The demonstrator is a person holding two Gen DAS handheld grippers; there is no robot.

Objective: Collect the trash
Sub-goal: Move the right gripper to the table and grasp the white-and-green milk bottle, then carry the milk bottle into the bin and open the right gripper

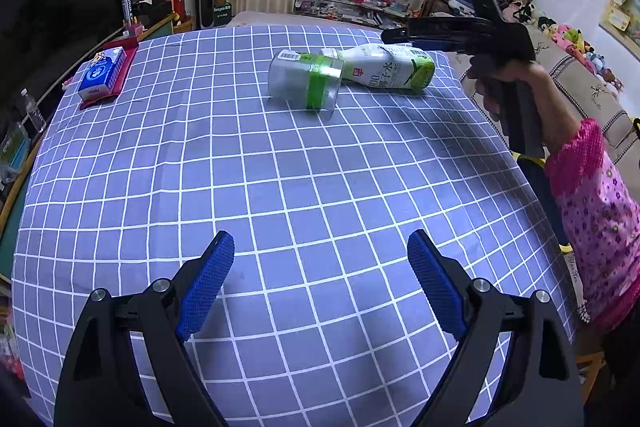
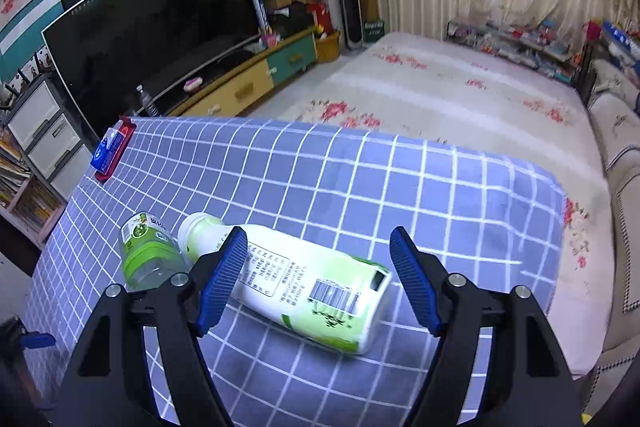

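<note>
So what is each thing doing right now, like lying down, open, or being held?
White bottle: lying on its side, cap on, not held.
Clear jar: lying on its side, touching the white bottle.
Tissue pack: lying flat on a red tray.
Left gripper: open, empty.
Right gripper: open, over the white bottle.

A grid-checked blue tablecloth point(image 1: 280, 187) carries two toppled bottles, white point(image 2: 304, 283) and clear point(image 1: 306, 81), touching, plus a tissue pack point(image 1: 101, 73).

Two bottles point(image 1: 352, 75) touching at table's point(image 1: 280, 187) far side, tissue pack point(image 1: 102, 75) far left.
</note>
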